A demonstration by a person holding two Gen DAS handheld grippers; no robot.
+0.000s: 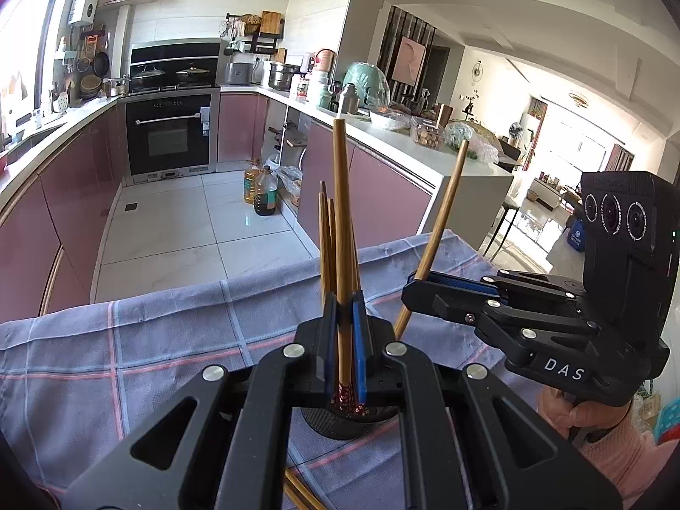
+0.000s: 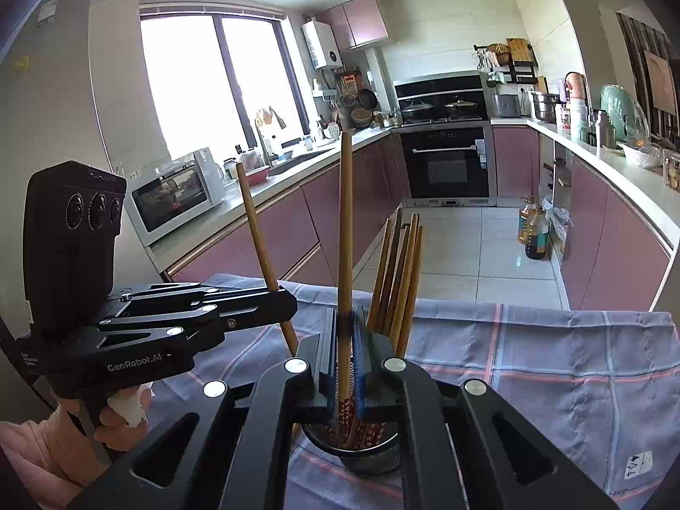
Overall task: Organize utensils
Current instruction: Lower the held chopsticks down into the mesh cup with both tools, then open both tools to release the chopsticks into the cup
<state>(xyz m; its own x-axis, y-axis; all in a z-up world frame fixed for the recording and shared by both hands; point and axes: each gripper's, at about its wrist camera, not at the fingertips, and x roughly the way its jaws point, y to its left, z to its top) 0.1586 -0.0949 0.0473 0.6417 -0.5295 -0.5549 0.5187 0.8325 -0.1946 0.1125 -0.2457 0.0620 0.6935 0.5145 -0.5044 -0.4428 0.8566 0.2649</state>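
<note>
Left gripper (image 1: 345, 318) pinching one chopstick (image 1: 341, 212) upright over the black mesh cup (image 1: 340, 423); right gripper (image 2: 347, 331) clamped on another chopstick (image 2: 345, 221) above that cup, more chopsticks (image 2: 397, 276) already standing inside, on checked cloth (image 2: 552, 361)

Your left wrist view looks close down its fingers toward the oven (image 1: 170, 131) at eleven o'clock; your right wrist view likewise; both share the black holder (image 2: 365, 446).
</note>
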